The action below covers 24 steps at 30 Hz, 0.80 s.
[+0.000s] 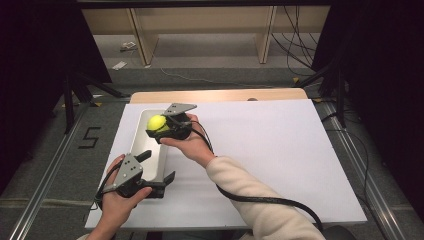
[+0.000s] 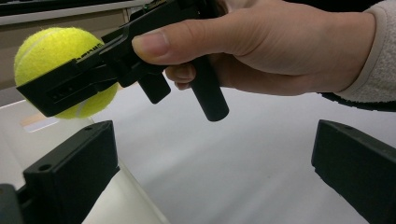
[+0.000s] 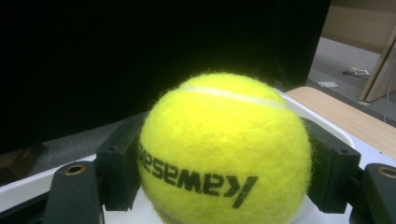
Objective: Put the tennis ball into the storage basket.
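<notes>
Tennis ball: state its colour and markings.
The tennis ball is bright yellow with a white seam and black lettering, clearest in the right gripper view.

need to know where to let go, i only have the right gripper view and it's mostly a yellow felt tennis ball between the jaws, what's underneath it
Observer: In the high view the yellow felt tennis ball is held over the far end of a long white rectangular tray on the white table sheet.
Operator: is the ball touching the tray
Observer: No. The left gripper view shows it in the air above the tray's pale floor, clamped in the right gripper.
Operator: where's the other gripper
Observer: The left gripper sits at the tray's near end, jaws apart astride the tray's near right wall, holding nothing.
</notes>
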{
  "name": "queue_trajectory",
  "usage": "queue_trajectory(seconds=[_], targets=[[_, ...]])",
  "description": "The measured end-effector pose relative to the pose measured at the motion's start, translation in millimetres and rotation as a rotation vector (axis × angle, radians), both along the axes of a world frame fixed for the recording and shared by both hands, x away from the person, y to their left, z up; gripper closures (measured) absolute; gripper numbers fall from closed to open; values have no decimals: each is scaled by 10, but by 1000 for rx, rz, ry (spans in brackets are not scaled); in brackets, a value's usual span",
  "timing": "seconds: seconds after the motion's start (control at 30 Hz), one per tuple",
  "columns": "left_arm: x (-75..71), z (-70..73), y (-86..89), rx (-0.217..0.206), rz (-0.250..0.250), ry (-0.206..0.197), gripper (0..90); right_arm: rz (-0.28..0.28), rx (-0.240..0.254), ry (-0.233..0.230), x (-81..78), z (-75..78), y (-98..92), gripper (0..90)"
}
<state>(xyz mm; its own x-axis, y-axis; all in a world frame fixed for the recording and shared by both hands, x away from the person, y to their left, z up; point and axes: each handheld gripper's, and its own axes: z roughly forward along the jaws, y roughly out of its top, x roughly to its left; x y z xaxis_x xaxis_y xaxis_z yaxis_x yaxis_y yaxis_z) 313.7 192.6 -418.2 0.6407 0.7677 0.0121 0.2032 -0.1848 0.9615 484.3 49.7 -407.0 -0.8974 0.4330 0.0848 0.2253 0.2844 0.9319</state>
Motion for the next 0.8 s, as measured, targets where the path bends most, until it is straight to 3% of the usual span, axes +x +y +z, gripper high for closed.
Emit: queue_trajectory(seconds=[0.8], targets=[[-3, 0, -4, 4, -2, -1, 0, 8, -1, -5, 26, 1, 63, 265]])
